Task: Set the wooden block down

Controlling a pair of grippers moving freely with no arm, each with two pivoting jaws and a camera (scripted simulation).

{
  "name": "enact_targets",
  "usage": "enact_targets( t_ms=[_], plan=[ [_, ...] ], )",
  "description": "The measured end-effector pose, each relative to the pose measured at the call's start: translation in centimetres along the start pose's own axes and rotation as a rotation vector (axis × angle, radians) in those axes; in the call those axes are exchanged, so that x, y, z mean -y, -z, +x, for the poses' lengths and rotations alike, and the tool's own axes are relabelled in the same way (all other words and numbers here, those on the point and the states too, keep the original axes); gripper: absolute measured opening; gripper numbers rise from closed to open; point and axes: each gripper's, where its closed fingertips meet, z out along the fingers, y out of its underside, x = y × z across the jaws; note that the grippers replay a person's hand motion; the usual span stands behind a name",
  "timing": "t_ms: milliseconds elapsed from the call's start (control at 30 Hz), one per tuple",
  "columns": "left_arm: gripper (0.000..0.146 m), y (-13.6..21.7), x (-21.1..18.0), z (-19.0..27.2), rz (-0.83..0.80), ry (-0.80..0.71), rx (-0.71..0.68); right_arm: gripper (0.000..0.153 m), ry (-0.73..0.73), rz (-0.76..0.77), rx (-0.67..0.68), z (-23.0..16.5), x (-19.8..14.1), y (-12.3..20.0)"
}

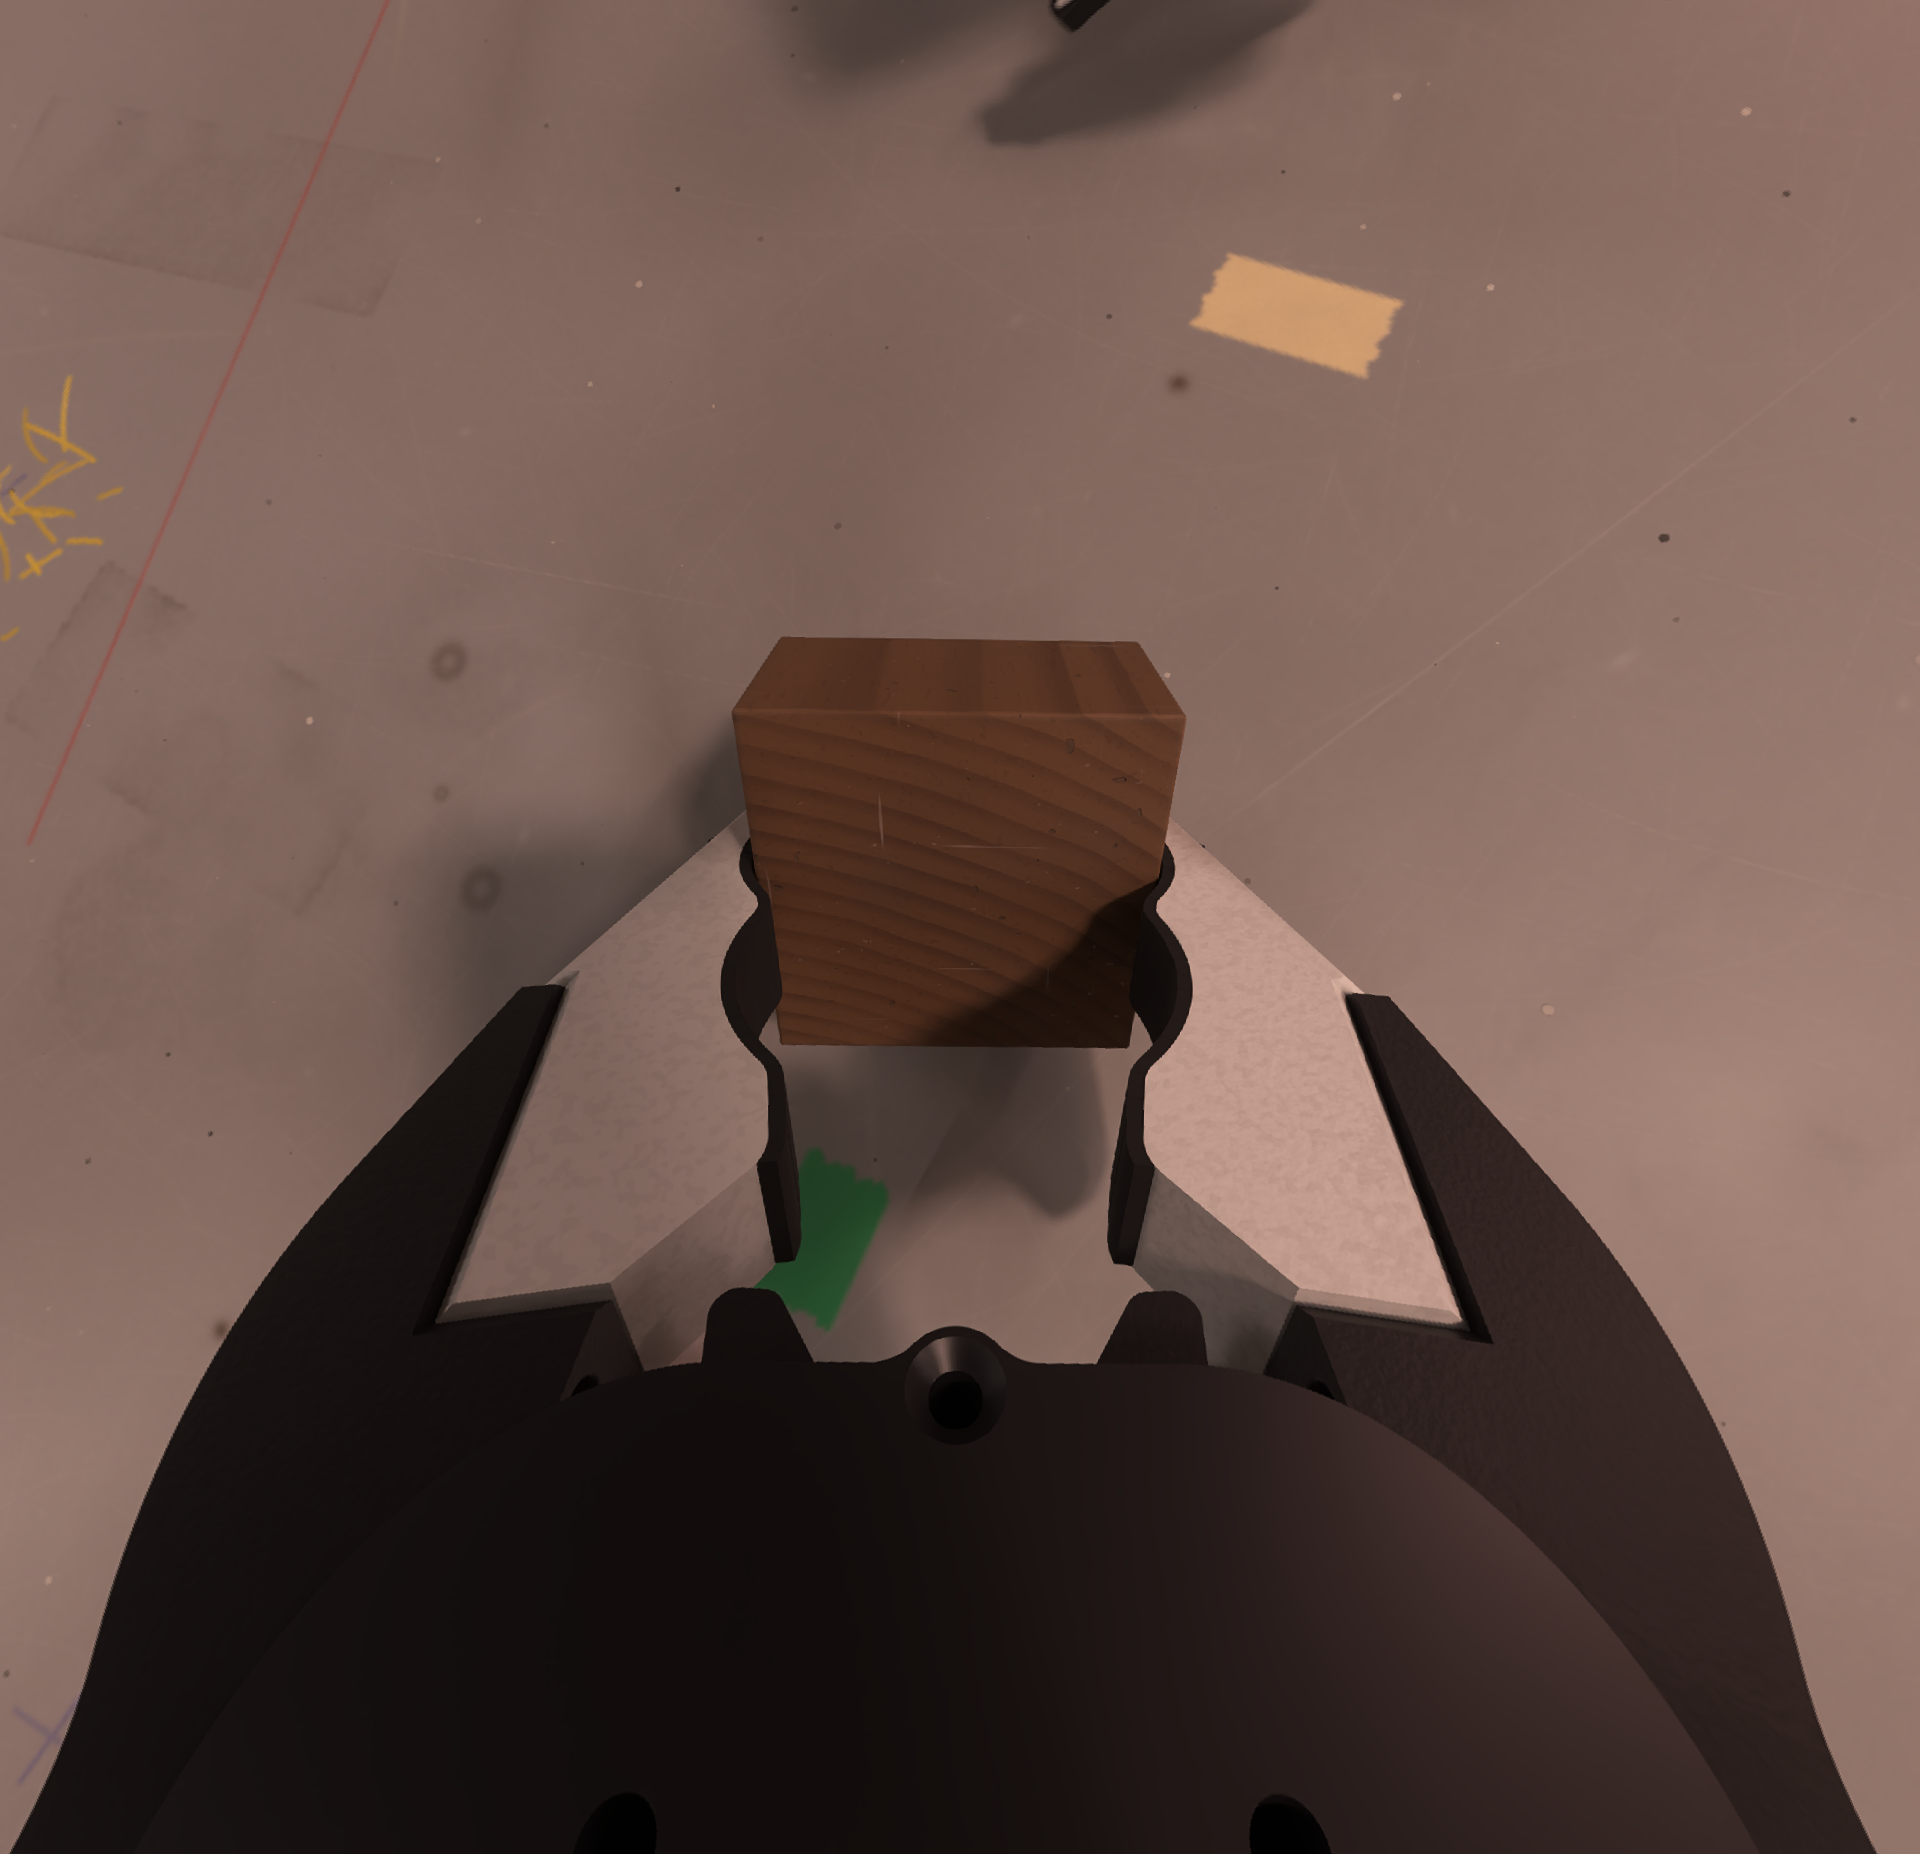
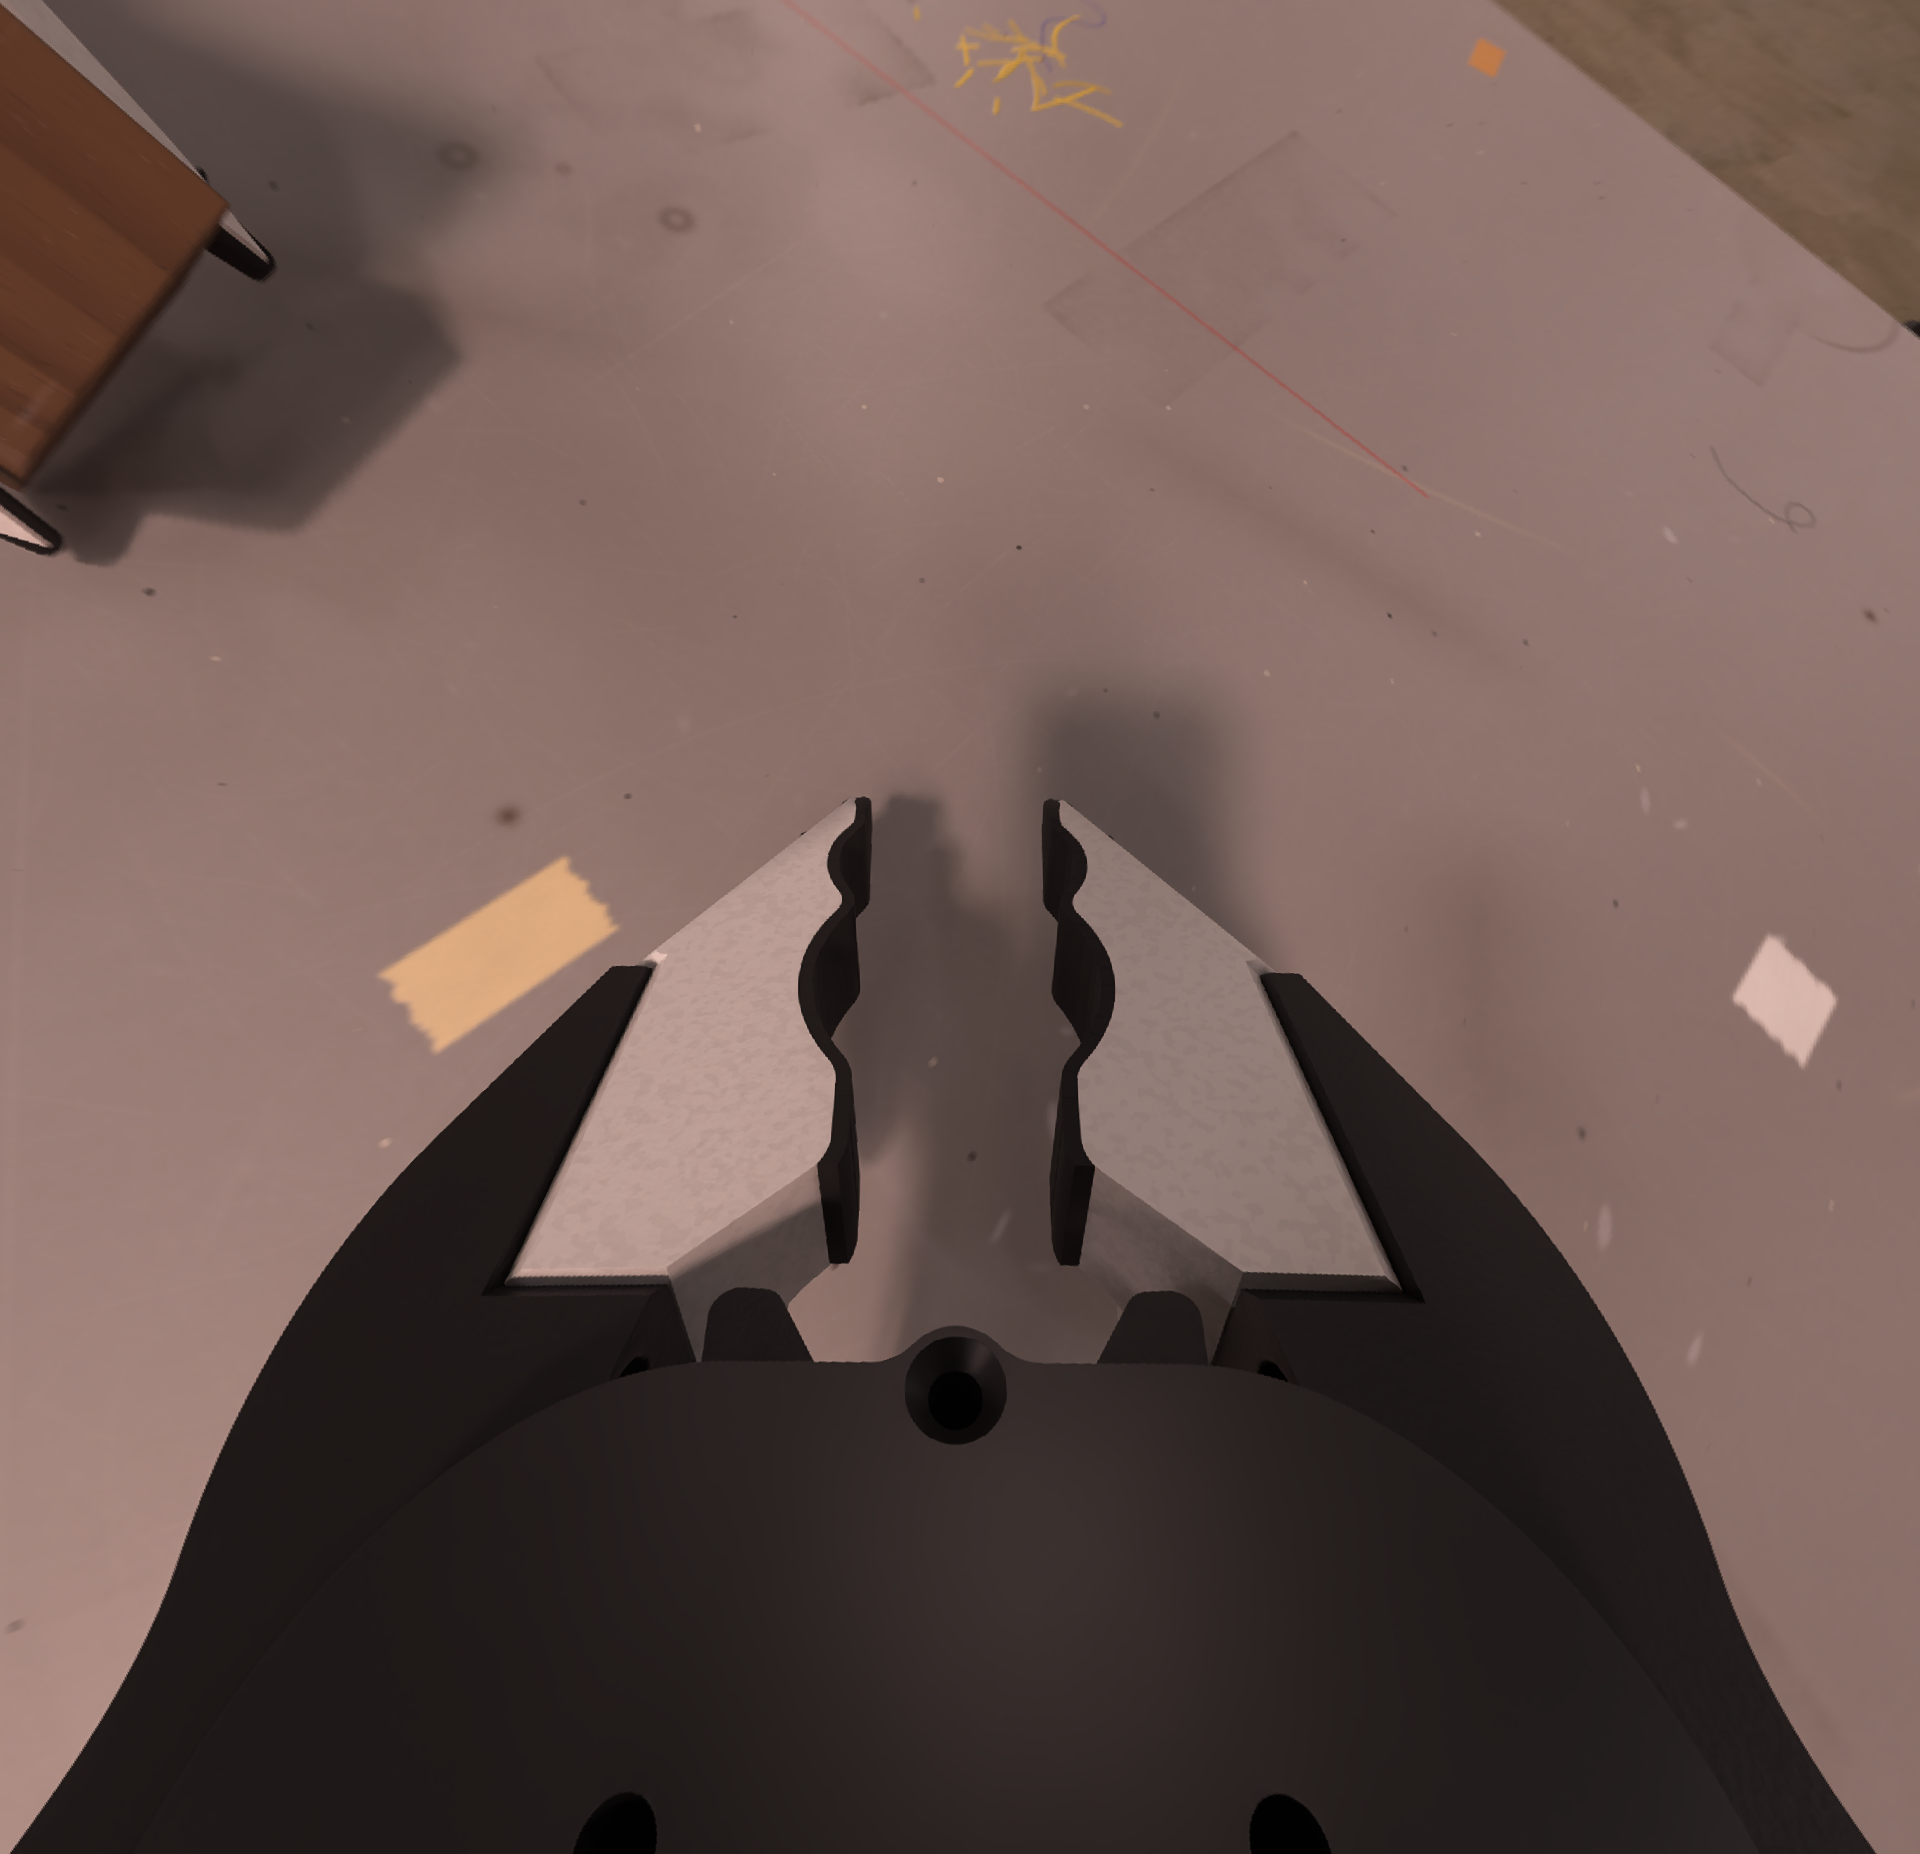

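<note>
I count one brown wooden block with curved grain lines [image 1: 956, 848], two grippers, and on the scuffed grey-brown table [image 1: 1558, 661] one tan strip of tape [image 1: 1297, 314], one green tape scrap [image 1: 831, 1238] and one pale tape square [image 2: 1784, 998]. My left gripper [image 1: 956, 859] is clamped on the block's two sides, holding it above the table with its squarish, lightly scratched end face toward my camera and its long axis running forward past my fingertips. My right gripper [image 2: 956, 817] hovers empty, its jaws narrowly parted.
</note>
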Motion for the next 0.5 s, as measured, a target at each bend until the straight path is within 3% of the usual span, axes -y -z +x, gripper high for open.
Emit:
enact_targets(
  t_ms=[267, 400, 500],
  plan=[
    [0.068, -0.1, -0.1, 0.0, -0.004, 0.021, -0.021, 0.044, 0.01, -0.124, 0.175, -0.3, -0.2, -3.0],
    [0.068, -0.1, -0.1, 0.0, -0.005, 0.024, -0.024, 0.024, -0.082, -0.141, 0.493, -5.3, 0.7, -0.8],
    [0.068, -0.1, -0.1, 0.0, -0.004, 0.024, -0.025, 0.035, -0.012, -0.136, 0.416, -5.5, 1.1, -0.3]
  ],
)
